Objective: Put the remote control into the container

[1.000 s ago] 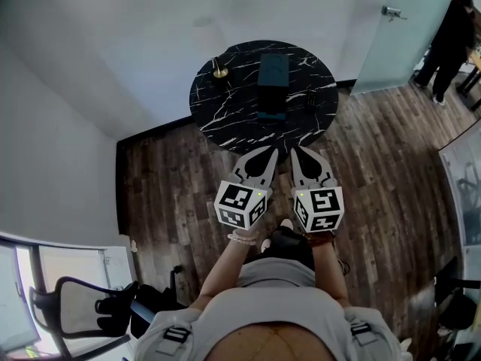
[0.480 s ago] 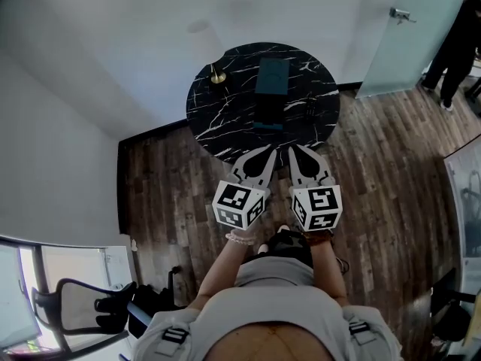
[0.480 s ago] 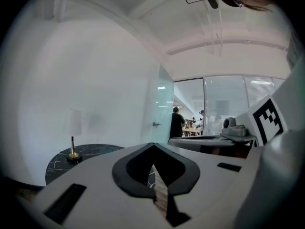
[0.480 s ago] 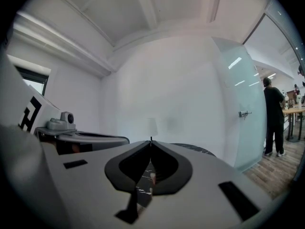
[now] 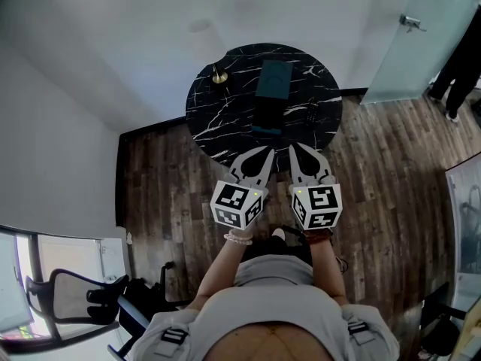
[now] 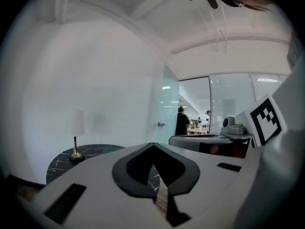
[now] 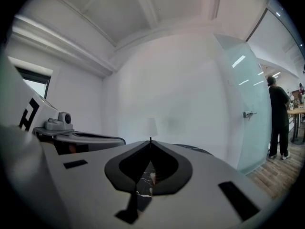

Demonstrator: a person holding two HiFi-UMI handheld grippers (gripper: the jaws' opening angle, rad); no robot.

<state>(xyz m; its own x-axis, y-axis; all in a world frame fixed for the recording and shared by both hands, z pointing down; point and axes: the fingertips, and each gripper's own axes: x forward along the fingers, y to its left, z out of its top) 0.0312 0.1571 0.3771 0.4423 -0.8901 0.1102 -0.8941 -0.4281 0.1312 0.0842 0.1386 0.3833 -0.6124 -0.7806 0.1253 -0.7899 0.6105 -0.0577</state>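
Both hand-held grippers are out in front of the person, side by side. The left hand-held gripper (image 5: 266, 153) has its jaws shut tight with nothing in them, and its own view (image 6: 152, 146) shows the two tips touching. The right hand-held gripper (image 5: 294, 149) is the same, closed and empty, with its tips meeting in its view (image 7: 150, 142). Both point at the bench (image 5: 225, 119), and their tips now sit just over its near edge. A second ago the tips were a little short of that edge, so the person has come closer.

The wood floor (image 5: 165, 194) lies all around the bench. The bench is round and black with white lines like marble. It stands near the white wall. A glass door (image 5: 421, 43) is off to the right of the bench, and a person in dark clothes (image 5: 462, 59) stands past it. That person is now nearer the right edge of the head view than before.

The container (image 5: 272, 77) is a long blue-green box in the middle of the bench. It has not moved on the bench. A small lamp with a gold foot (image 5: 219, 76) stands on the left part of the bench, well apart from the container. Just right of the container lies a small dark thing (image 5: 310, 114). It may be the remote control, but it is too small to tell.
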